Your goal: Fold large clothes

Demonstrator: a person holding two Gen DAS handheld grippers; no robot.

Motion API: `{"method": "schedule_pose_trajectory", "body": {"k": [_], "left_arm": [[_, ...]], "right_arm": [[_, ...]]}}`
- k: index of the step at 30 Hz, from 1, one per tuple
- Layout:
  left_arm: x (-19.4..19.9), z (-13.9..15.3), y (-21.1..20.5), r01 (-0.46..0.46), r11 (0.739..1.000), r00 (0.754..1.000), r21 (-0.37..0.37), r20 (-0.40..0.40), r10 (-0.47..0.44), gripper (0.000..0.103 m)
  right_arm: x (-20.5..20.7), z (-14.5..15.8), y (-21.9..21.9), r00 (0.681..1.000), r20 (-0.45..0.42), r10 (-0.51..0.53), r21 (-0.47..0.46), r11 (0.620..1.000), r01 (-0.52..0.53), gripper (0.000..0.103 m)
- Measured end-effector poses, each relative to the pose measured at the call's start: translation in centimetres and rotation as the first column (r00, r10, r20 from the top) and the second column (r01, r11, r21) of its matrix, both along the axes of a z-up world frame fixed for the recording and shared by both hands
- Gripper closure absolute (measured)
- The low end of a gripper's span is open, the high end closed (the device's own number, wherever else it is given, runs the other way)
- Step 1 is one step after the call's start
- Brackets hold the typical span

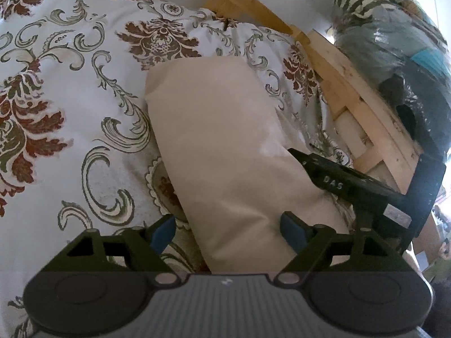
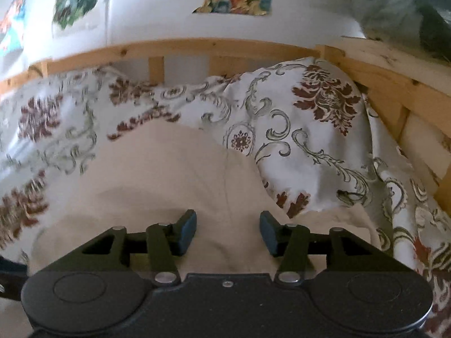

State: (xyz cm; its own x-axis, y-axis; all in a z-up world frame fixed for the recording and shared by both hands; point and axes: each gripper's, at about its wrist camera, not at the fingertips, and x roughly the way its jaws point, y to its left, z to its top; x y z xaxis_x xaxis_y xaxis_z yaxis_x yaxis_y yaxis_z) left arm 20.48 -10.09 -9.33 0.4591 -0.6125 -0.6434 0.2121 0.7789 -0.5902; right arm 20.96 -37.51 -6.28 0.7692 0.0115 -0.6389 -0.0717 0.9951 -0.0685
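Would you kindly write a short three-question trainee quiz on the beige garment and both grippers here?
1. True or false: the left gripper is open.
2. The beige garment lies on: A) a floral bedspread, B) a bare floor, C) a chair.
3. Fill in: the frame behind the bedspread is made of ____.

Key: 1 true; 2 A; 3 wood. The right gripper is open as well, above the garment.
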Motion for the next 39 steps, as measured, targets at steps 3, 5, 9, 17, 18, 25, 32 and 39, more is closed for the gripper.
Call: {"method": "schedule_pose_trajectory", "body": {"k": [3, 5, 9, 17, 18, 25, 32, 39], "left_arm": [[0.0, -0.3, -0.3, 0.007, 1.0, 1.0, 0.016, 0.01, -0.007, 0.017], [-0.1, -0.3, -0.5, 0.012, 0.999, 1.0, 0.038, 0.028, -0.013, 0.017], [-0.3, 0.0, -0.5, 0.009, 0.998, 0.999, 0.055, 0.032, -0.01, 0.017], [-0.6, 0.3, -0.4, 0.001, 0.997, 0.999, 0.074, 0.04, -0.004, 0.017], [-0.5, 0.1, -0.3, 0.002, 0.998, 0.999, 0.067, 0.037, -0.004, 0.016], [-0.3, -0.5, -0.2, 0.0, 0.999, 1.0, 0.046, 0.028, -0.001, 0.015], [-0.7, 0.5, 0.0, -0.011, 0.999, 0.999, 0.041, 0.043, 0.009, 0.018], [-1.2, 1.7, -0.5, 0.055, 0.998, 0.996, -0.034, 0.078, -0.052, 0.014]], "right_arm": [[0.2, -1.1, 0.7, 1.0, -0.026, 0.014, -0.045, 0.999, -0.015, 0.051], [0.5, -1.6, 0.9, 0.999, -0.032, 0.019, -0.077, 0.997, -0.022, 0.051], [0.3, -1.5, 1.0, 0.999, -0.037, 0.016, -0.087, 0.996, -0.019, 0.051], [-1.0, 2.0, 1.2, 0.979, 0.199, 0.045, 0.006, 0.999, -0.047, 0.041], [-0.8, 2.1, 1.5, 0.974, 0.217, 0.068, 0.004, 0.997, -0.071, 0.036], [1.7, -0.2, 1.7, 0.99, 0.07, 0.121, 0.013, 0.992, -0.122, 0.033], [0.9, -0.3, 0.2, 1.0, -0.014, 0.02, -0.015, 1.0, -0.02, 0.029], [-4.6, 3.2, -4.9, 0.959, -0.028, -0.28, 0.052, 0.958, 0.281, 0.029]]}}
